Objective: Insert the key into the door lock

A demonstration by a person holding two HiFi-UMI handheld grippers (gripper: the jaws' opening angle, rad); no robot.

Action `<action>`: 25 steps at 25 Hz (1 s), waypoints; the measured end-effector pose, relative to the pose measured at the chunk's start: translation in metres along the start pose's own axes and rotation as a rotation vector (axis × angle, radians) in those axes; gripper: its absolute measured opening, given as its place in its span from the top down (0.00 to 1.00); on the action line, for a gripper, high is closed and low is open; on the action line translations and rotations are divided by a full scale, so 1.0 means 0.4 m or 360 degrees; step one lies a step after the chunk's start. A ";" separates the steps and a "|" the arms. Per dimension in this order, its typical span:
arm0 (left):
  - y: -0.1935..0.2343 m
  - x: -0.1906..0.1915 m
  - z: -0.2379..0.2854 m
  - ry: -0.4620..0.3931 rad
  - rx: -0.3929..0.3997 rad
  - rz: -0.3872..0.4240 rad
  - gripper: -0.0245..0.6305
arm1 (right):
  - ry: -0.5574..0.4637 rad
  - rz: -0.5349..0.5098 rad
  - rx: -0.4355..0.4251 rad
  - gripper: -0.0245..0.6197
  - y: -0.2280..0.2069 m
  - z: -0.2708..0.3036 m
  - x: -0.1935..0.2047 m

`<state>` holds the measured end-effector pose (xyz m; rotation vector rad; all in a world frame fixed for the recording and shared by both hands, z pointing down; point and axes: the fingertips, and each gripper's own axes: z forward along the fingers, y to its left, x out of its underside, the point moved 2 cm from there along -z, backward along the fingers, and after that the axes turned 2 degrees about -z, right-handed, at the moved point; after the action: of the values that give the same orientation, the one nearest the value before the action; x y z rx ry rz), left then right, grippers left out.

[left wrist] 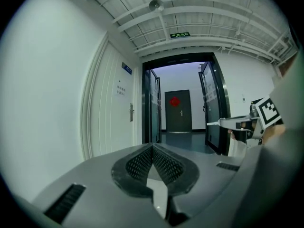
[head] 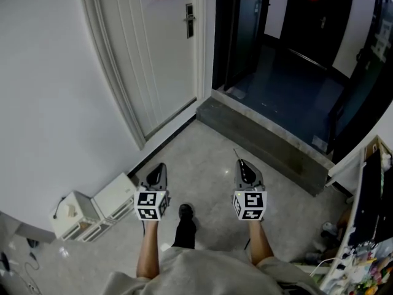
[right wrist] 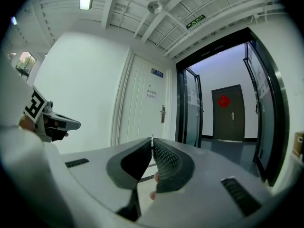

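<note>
The white door (head: 156,54) stands closed at the upper left of the head view, its metal handle and lock plate (head: 189,20) near its right edge. The same lock plate (left wrist: 131,112) shows small in the left gripper view and, as the lock plate (right wrist: 163,113), in the right gripper view. My right gripper (head: 239,163) is shut on a thin key (right wrist: 152,138), whose tip pokes out past the jaws; the key (left wrist: 213,123) also shows from the side. My left gripper (head: 161,167) is shut with nothing in it. Both point level toward the door, well short of it.
Two white boxes (head: 92,209) sit on the floor against the left wall. A grey stone step (head: 264,141) leads to a dark corridor with glass doors and a far dark door (left wrist: 177,110). A cluttered desk (head: 368,238) stands at the right. My shoe (head: 185,212) shows below.
</note>
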<state>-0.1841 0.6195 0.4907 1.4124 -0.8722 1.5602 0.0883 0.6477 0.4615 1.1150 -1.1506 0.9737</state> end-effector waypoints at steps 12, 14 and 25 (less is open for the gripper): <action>0.173 -0.086 0.443 -0.0017 0.0133 0.0012 0.94 | -0.0017 -0.0015 0.0050 0.91 -0.057 0.444 -0.049; 0.217 -0.116 0.519 -0.0029 0.0138 0.0020 0.94 | -0.0034 -0.0020 0.0047 0.91 -0.066 0.537 -0.071; 0.415 -0.148 0.836 -0.0006 0.0162 -0.0014 0.94 | -0.0002 -0.0032 0.0083 0.91 -0.083 0.894 -0.075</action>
<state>-0.1979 0.2420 0.4797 1.4897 -0.7974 1.6155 0.0497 0.2900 0.4452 1.1666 -1.1183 0.9923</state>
